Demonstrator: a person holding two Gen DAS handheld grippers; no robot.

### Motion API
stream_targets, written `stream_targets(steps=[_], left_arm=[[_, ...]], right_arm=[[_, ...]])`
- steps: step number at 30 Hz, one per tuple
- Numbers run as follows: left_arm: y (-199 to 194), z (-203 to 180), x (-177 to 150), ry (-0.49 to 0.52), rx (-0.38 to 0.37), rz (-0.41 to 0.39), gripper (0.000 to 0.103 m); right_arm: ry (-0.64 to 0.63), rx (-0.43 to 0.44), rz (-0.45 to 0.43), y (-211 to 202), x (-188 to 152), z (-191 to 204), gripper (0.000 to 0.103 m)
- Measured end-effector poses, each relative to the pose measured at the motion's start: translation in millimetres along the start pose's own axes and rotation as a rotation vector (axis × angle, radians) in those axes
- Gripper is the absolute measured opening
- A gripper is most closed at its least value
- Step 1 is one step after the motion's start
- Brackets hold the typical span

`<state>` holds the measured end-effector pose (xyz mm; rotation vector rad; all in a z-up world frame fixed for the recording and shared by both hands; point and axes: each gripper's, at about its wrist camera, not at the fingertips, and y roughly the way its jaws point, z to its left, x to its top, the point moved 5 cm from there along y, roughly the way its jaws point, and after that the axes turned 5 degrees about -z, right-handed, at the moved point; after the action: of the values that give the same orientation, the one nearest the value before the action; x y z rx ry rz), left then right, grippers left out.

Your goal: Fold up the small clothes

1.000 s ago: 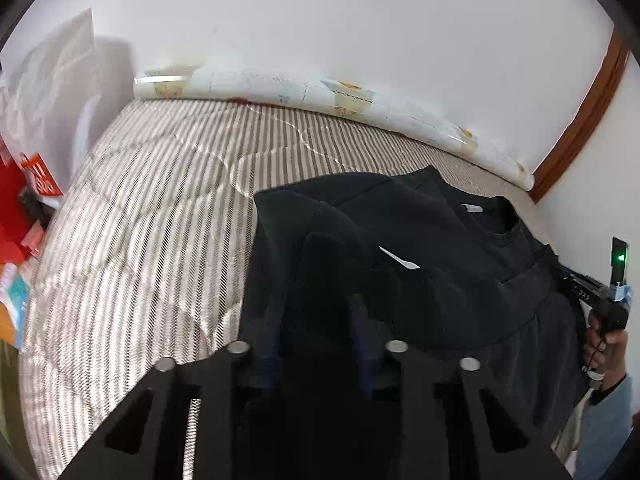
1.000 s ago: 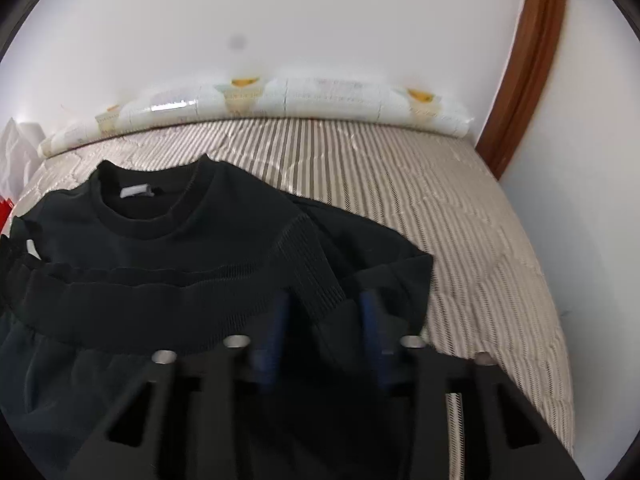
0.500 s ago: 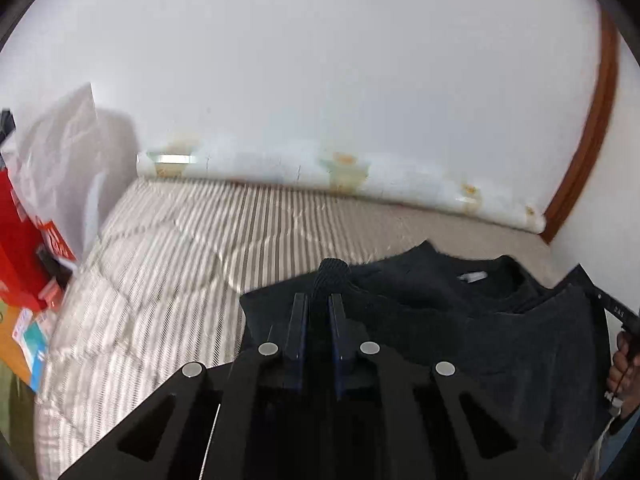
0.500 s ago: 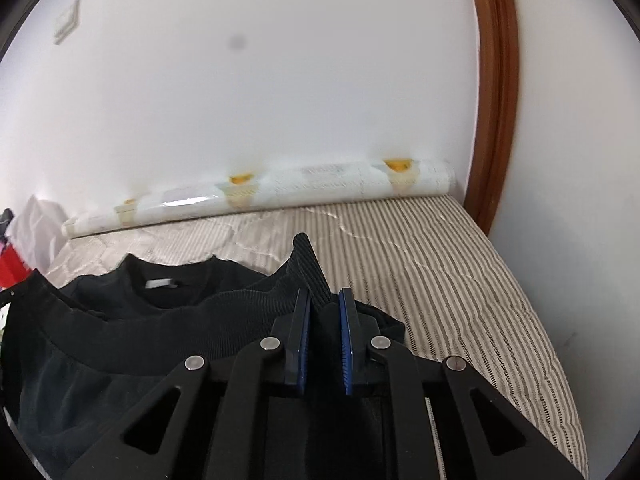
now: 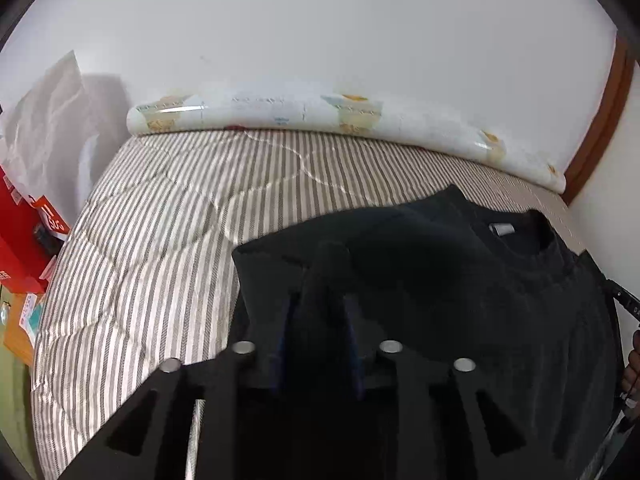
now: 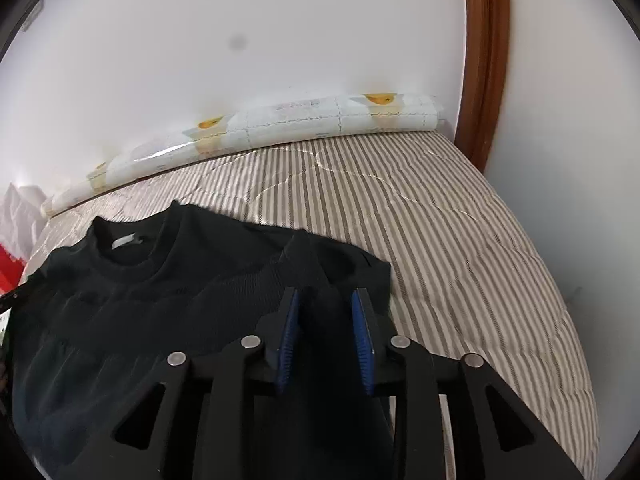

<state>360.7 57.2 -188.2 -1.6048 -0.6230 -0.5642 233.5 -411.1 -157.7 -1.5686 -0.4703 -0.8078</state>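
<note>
A black sweatshirt [image 5: 460,280] lies on the striped bed, collar and white label [image 5: 502,228] toward the wall, its lower part folded up over the chest. My left gripper [image 5: 320,300] sits over the garment's left edge. Its jaws are opening, and a raised ridge of black fabric stands between them. In the right wrist view the same sweatshirt [image 6: 160,300] fills the lower left. My right gripper [image 6: 326,294] is at its right edge. The blue pads [image 6: 290,320] are parting around a fold of cloth that stays peaked between them.
The striped quilt [image 5: 160,240] is bare to the left and toward the wall. A rolled printed mat [image 5: 320,112] lies along the wall. Red boxes [image 5: 20,240] and a white bag [image 5: 40,120] stand at the bed's left. A wooden door frame [image 6: 484,60] rises at right.
Half a second ago both grippers were shut on pinched fabric and held higher. Now both have come down toward the sweatshirt and their jaws have spread, leaving the folds standing.
</note>
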Motion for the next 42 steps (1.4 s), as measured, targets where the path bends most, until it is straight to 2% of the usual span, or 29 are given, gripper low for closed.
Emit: stream_targets(steps=[4,7,16,22,27,31,34,36,38,42], left_arm=[[-15,7,-17,0.000,0.027,-0.001,0.042],[-28,14,-30,-0.005,0.030,-0.009,0.047],[-66,39,-82,-0.019,0.071,0.009,0.047],[-91,54,-108,-0.038,0.076,0.004,0.047],[-115,67,-132,-0.065,0.045,-0.004,0.050],[-136,74,-147,-0.057,0.043,-0.021,0.050],[-152,81,-159,-0.041,0.062,-0.027,0.050],[-160,90,-166,-0.005,0.129,-0.033,0.050],[-168,98,-172,0.013,0.166,-0.043,0.050],[-178,121,-187,-0.046,0.130,-0.028,0.050]], right_arm=[[-0.051,-0.030,0.024,-21,-22,-8,0.032],[-0.087,-0.060,0.063,-32,-45,-15,0.033],[-0.045,-0.128,0.075,-85,-101,-30,0.033],[-0.053,-0.135,0.045,-119,-100,-10,0.033],[-0.090,-0.082,0.000,-138,-90,36,0.035],[-0.124,-0.004,0.000,-136,-92,91,0.038],[-0.191,0.075,0.015,-129,-102,152,0.042],[-0.243,0.113,0.027,-125,-109,187,0.043],[-0.297,0.146,0.032,-121,-115,224,0.045],[-0.417,0.233,0.027,-123,-134,304,0.050]])
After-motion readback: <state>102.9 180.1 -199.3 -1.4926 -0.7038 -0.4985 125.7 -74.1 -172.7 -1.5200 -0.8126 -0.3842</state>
